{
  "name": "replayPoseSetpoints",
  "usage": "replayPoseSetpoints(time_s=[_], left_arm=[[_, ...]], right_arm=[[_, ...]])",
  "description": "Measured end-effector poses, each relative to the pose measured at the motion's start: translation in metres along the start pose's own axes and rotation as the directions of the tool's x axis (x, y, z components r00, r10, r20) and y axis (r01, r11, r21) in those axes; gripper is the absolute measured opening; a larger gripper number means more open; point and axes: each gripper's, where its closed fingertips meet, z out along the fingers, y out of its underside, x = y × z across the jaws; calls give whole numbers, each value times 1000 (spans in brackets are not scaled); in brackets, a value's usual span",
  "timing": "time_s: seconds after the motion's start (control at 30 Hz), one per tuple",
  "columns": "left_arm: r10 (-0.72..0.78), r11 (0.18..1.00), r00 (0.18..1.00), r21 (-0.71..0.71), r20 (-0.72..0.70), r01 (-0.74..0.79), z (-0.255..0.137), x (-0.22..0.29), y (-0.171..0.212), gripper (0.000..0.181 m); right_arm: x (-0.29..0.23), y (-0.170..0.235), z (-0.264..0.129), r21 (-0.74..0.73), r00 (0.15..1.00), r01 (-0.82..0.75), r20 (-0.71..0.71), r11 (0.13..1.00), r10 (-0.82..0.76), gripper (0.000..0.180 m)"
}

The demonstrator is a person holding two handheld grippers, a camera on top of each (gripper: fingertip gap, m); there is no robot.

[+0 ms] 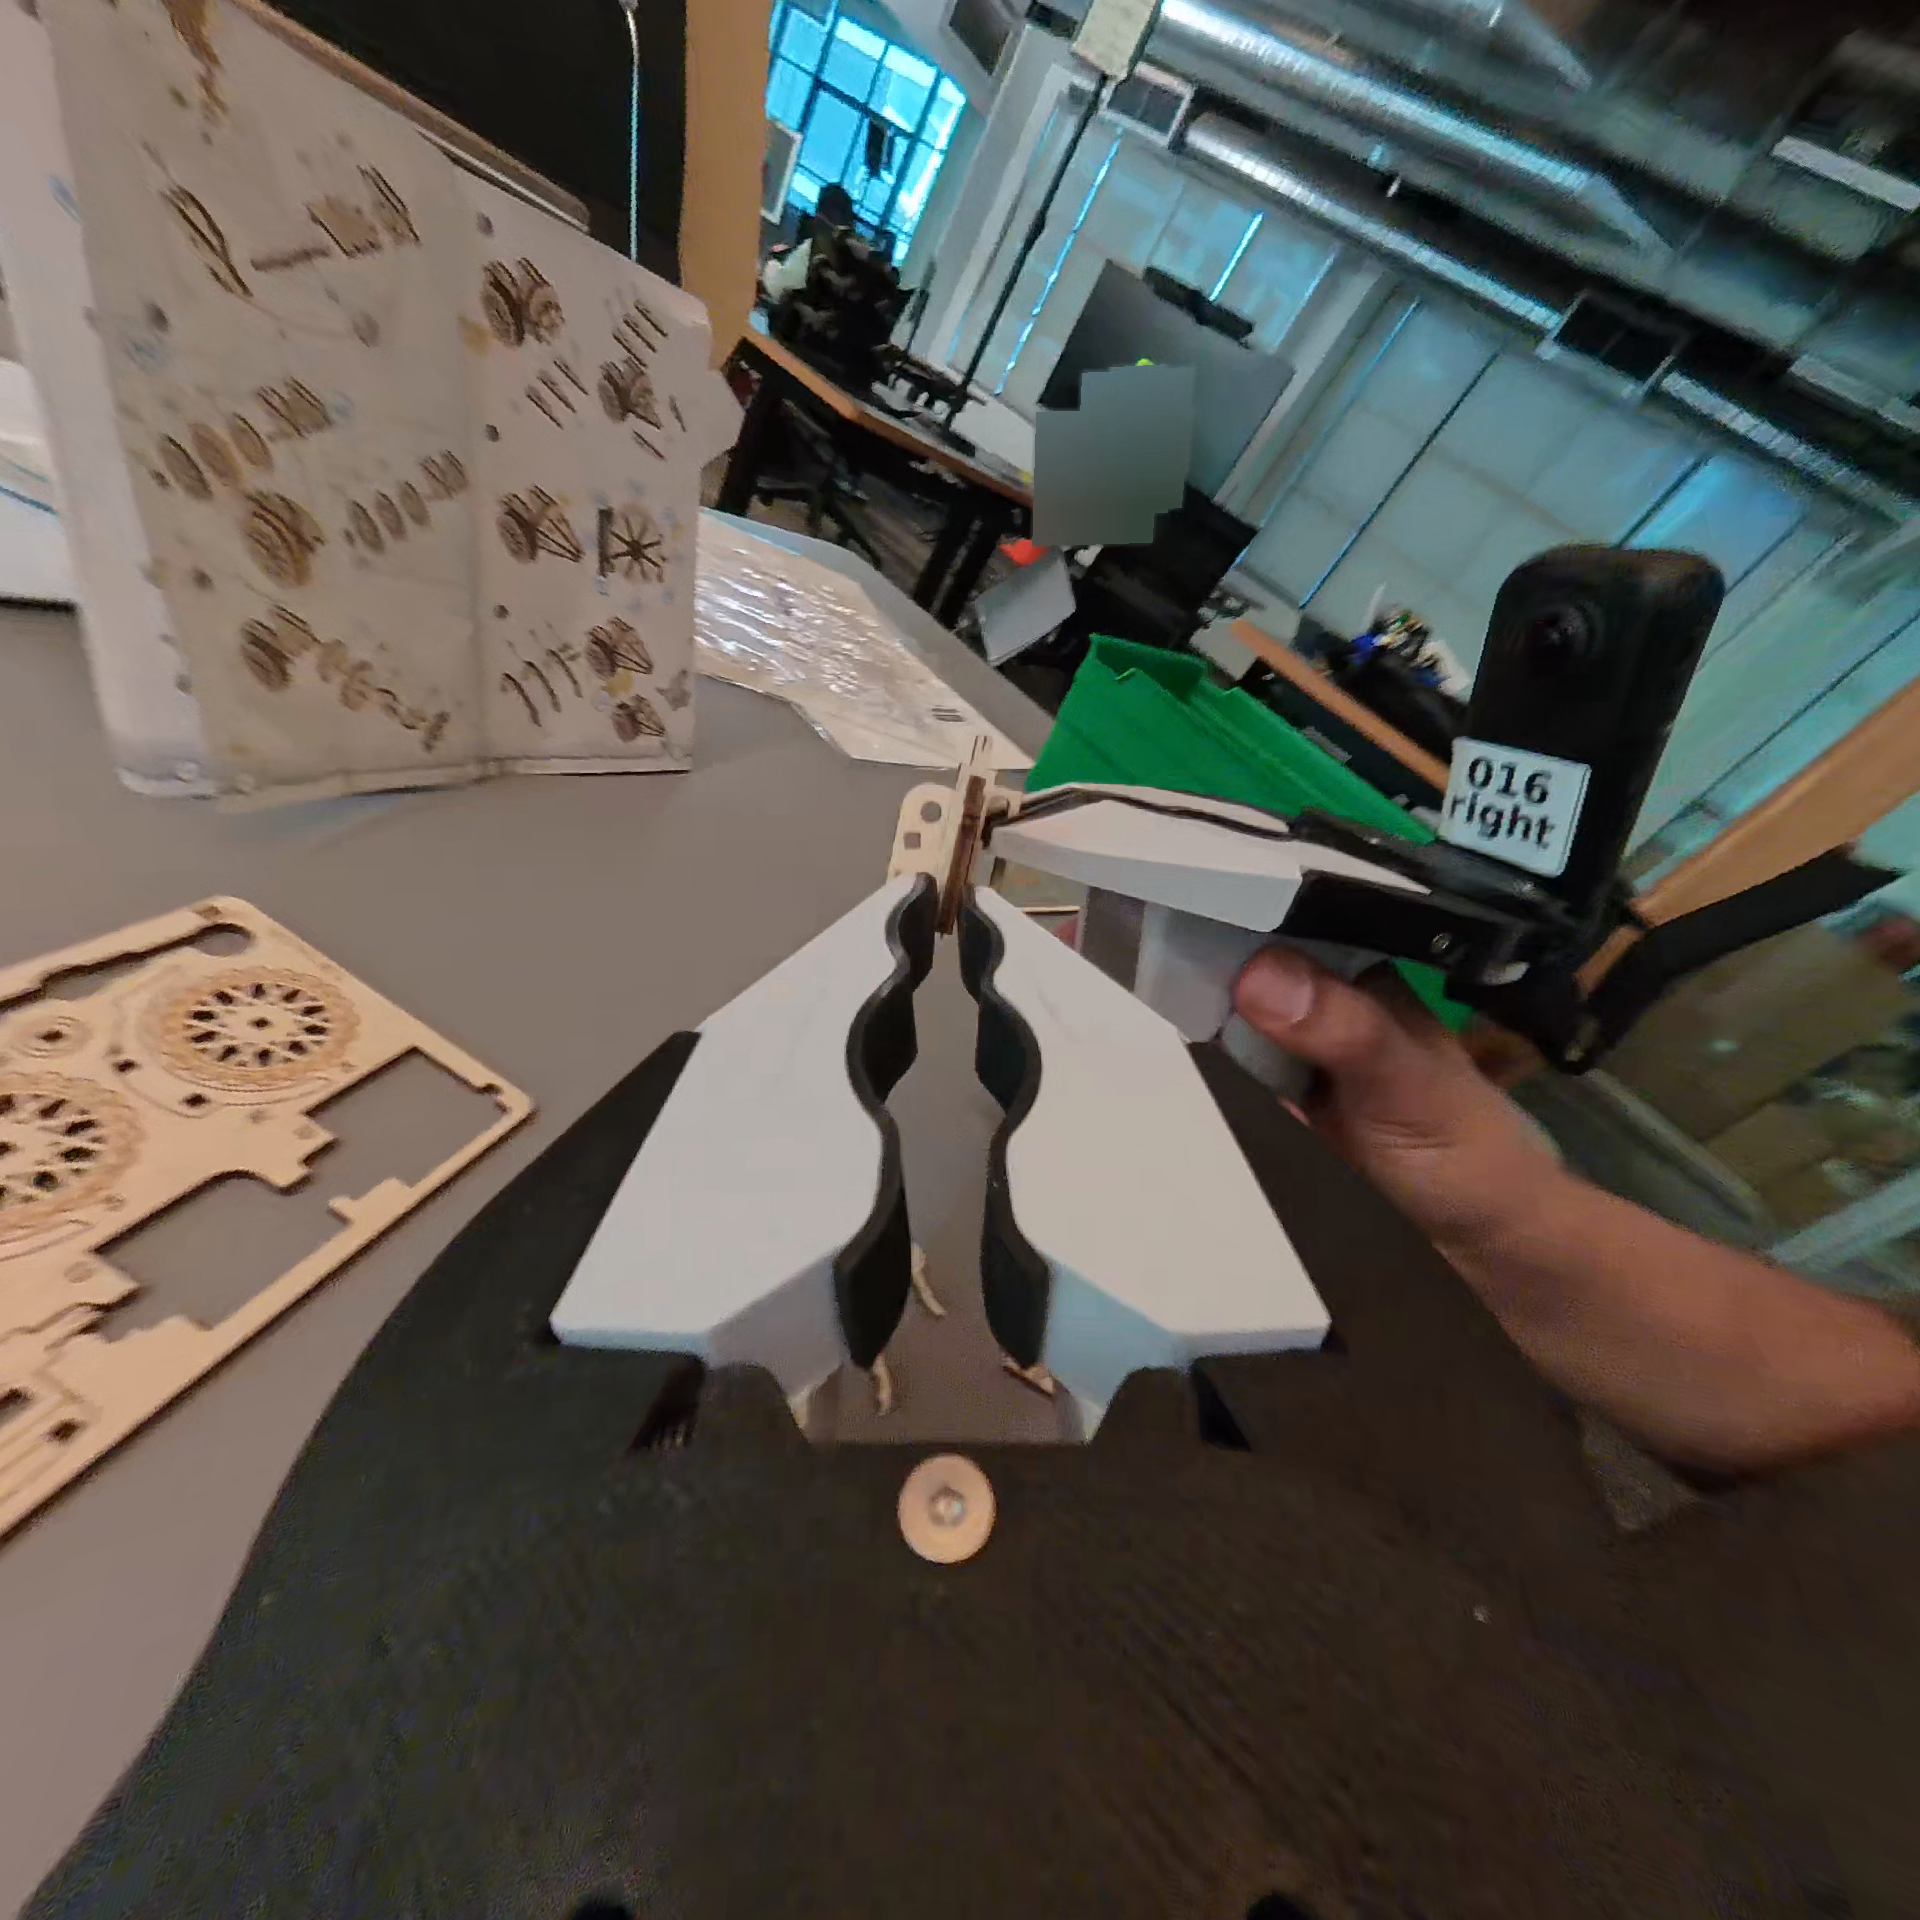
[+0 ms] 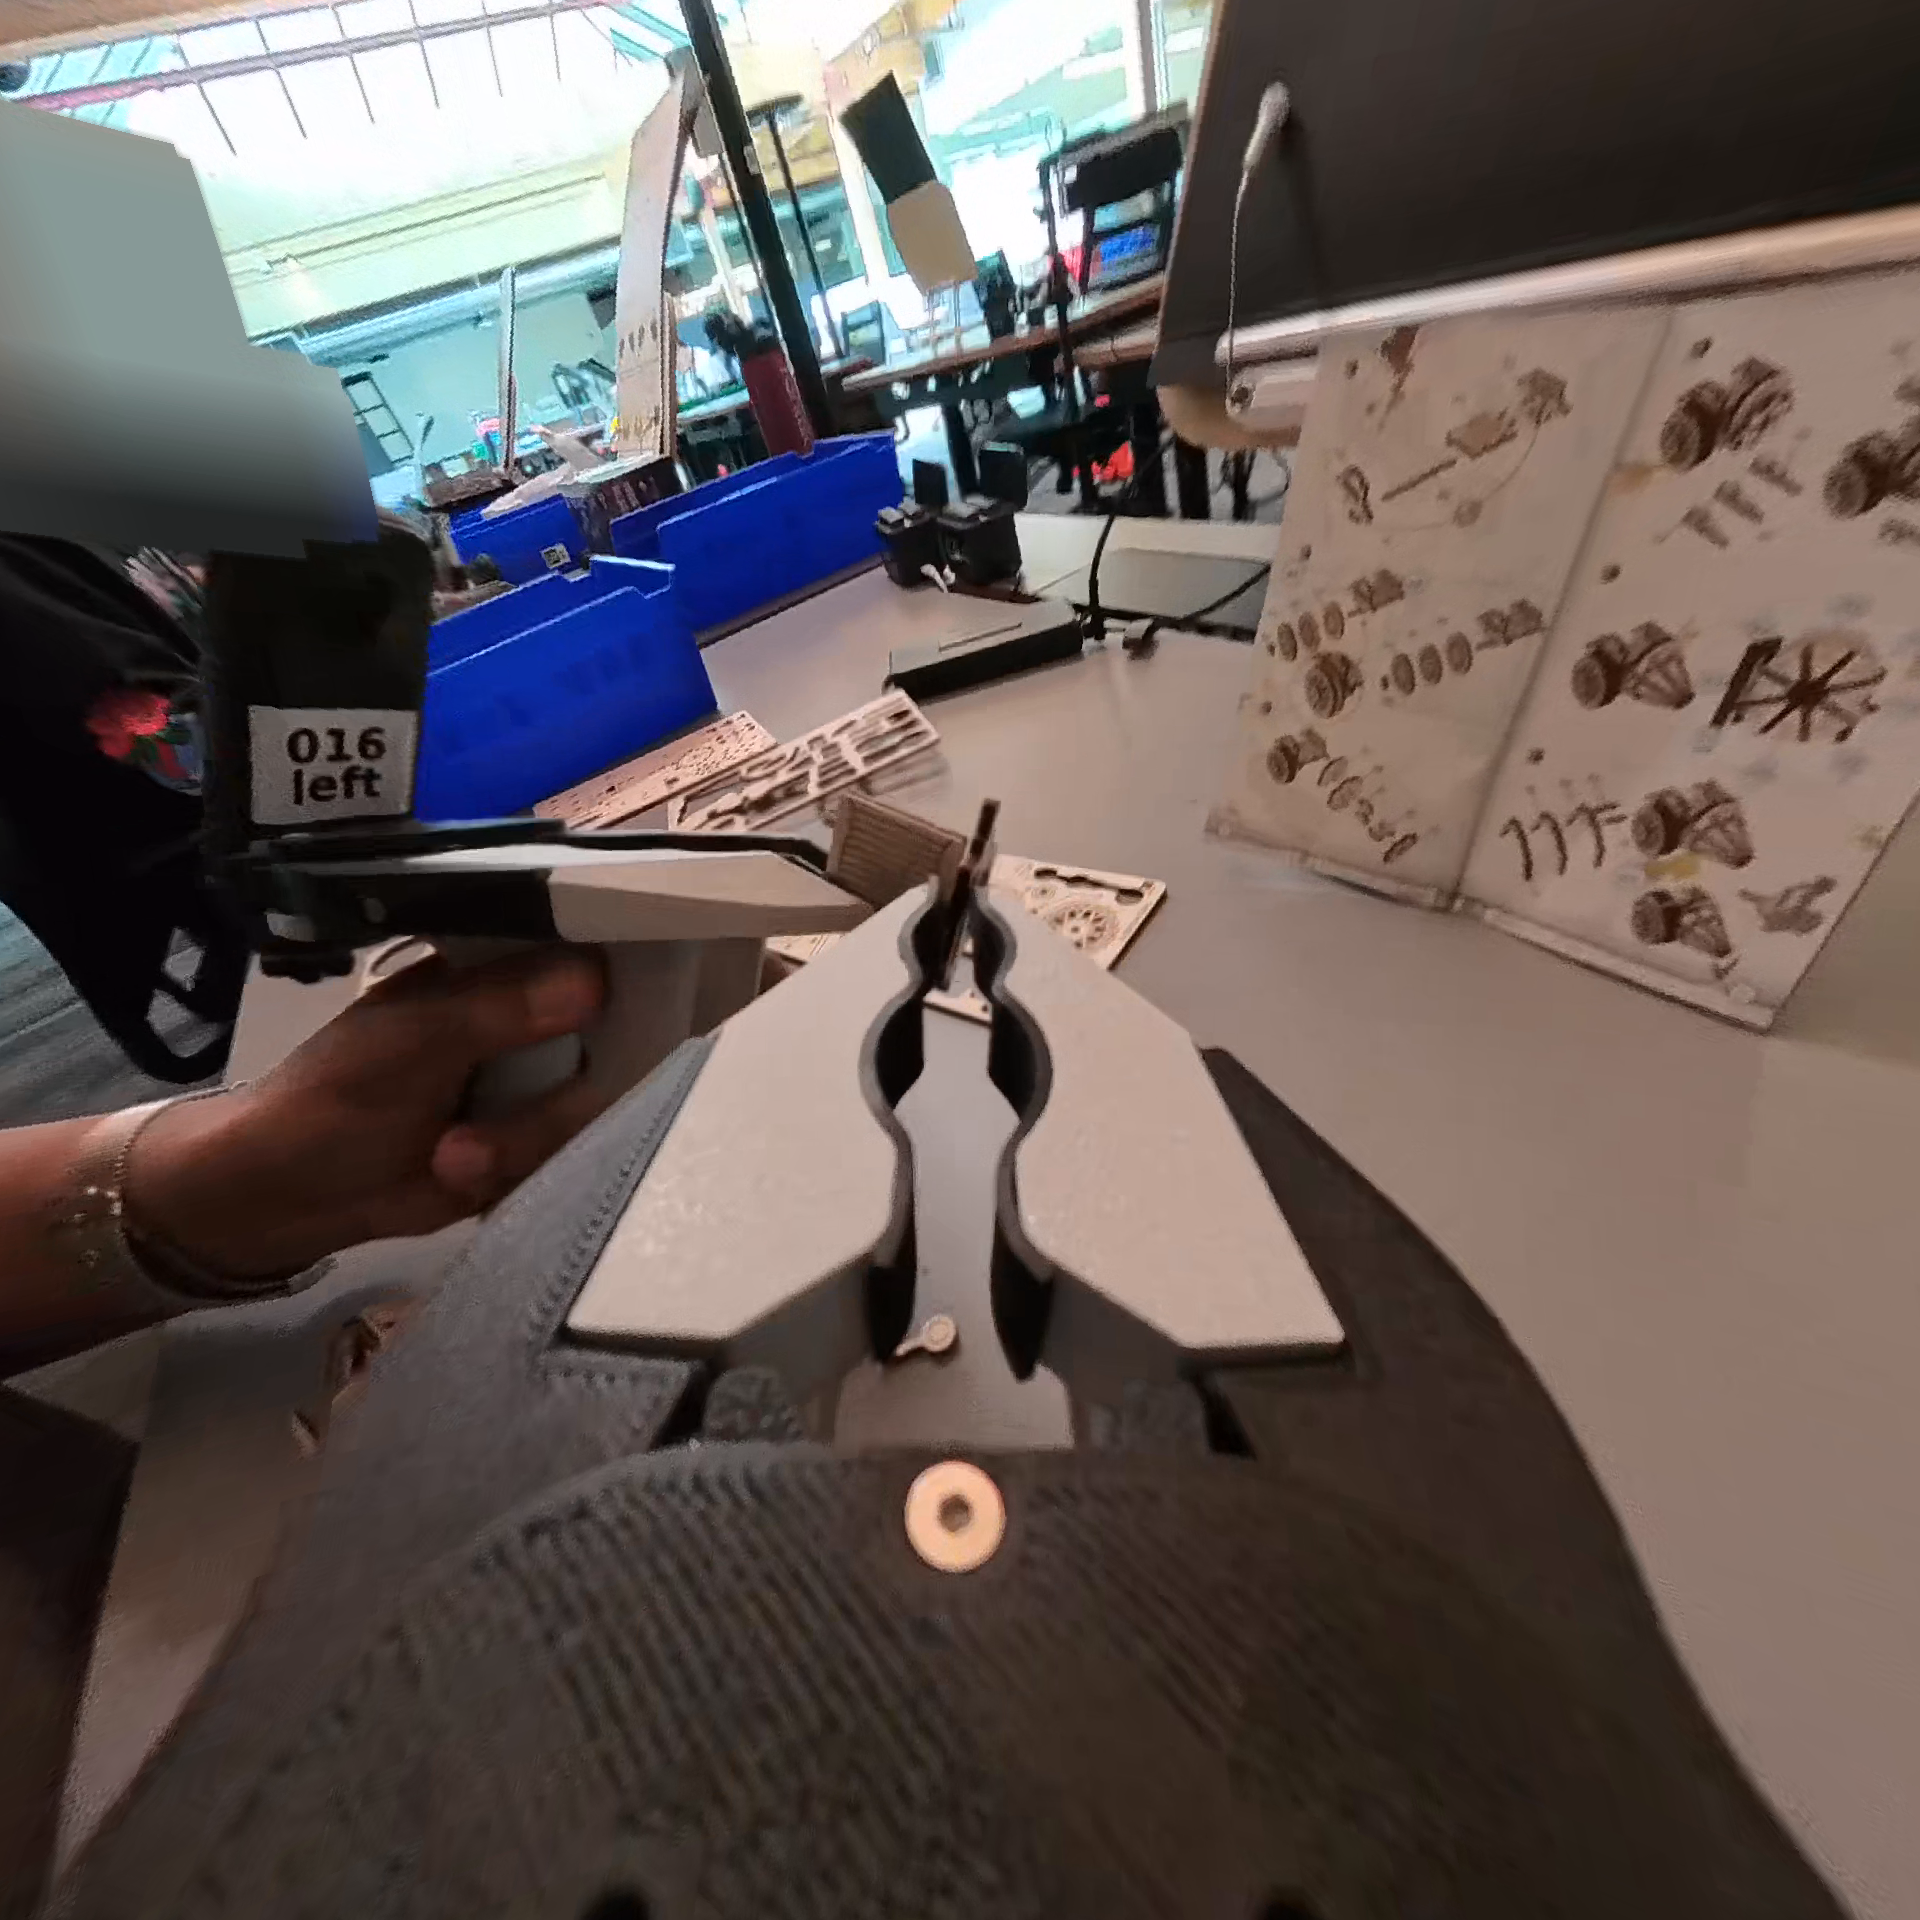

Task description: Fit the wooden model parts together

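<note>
- Pale laser-cut plywood forms the small flat model assembly [image 1: 951,831], which is held above the smooth grey table [image 1: 520,894].
- Its lower edge is pinched by the left gripper [image 1: 943,914], with wavy black pads.
- Its side is clamped by the right gripper [image 2: 961,914].
- A perforated plywood sheet [image 1: 208,1132] lies left of the assembly.

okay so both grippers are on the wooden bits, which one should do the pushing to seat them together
Probably the right gripper. It pinches the thin dark piece edge-on and can slide it in, while the left gripper steadies the pale part. The joint itself is unclear.
</note>
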Motion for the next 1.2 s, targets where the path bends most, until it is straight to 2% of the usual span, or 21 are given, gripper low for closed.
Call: replayPoseSetpoints(time_s=[0.1,0.27,0.33,0.4,0.5,0.6,0.67,0.7,0.77,0.83,0.9,0.93,1.0,1.03,1.1,1.2], left_arm=[[74,997,997,-30,38,-73,0,-6,3,1],[107,992,992,-77,70,-101,0,-16,9,0],[128,987,986,-114,110,-116,-1,-25,12,0],[127,982,982,-157,138,-105,-2,-34,17,0],[85,979,984,-198,155,-54,-3,-41,23,0],[65,974,987,-222,148,-31,-1,-39,28,0],[33,978,992,-209,122,-7,0,-31,25,0],[31,978,992,-207,122,-5,0,-30,24,0],[83,969,985,-242,149,-45,1,-36,32,0],[58,971,988,-238,142,-22,1,-34,32,0],[67,973,988,-227,139,-35,1,-32,29,0],[61,975,990,-219,127,-32,1,-28,27,0],[30,976,991,-217,132,-1,2,-26,25,1],[77,969,989,-241,130,-44,2,-28,30,1],[68,972,988,-230,135,-36,2,-29,30,1],[83,974,987,-220,137,-51,2,-29,27,0]], right_arm=[[1,14,5,-74,996,-84,34,994,86,4],[1,29,9,-145,974,-199,82,969,212,4],[4,33,8,-175,974,-193,85,965,210,13],[9,27,5,-145,993,-94,52,985,102,20],[4,21,5,-137,973,226,-13,964,-230,14],[-16,15,9,-102,853,506,-91,856,-515,0],[-12,22,12,-141,743,636,-157,759,-651,0],[-1,40,16,-236,727,636,-137,735,-673,0],[7,54,19,-314,782,562,-101,765,-615,0],[1,38,15,-268,800,550,-104,791,-591,0],[-13,20,11,-163,779,600,-107,784,-618,0],[-16,21,12,-152,768,616,-102,773,-632,0],[3,46,17,-282,764,597,-87,751,-640,0],[7,51,17,-297,793,555,-94,777,-602,0],[0,37,14,-250,813,539,-95,805,-574,0],[-7,15,8,-163,787,580,-139,798,-601,0]])
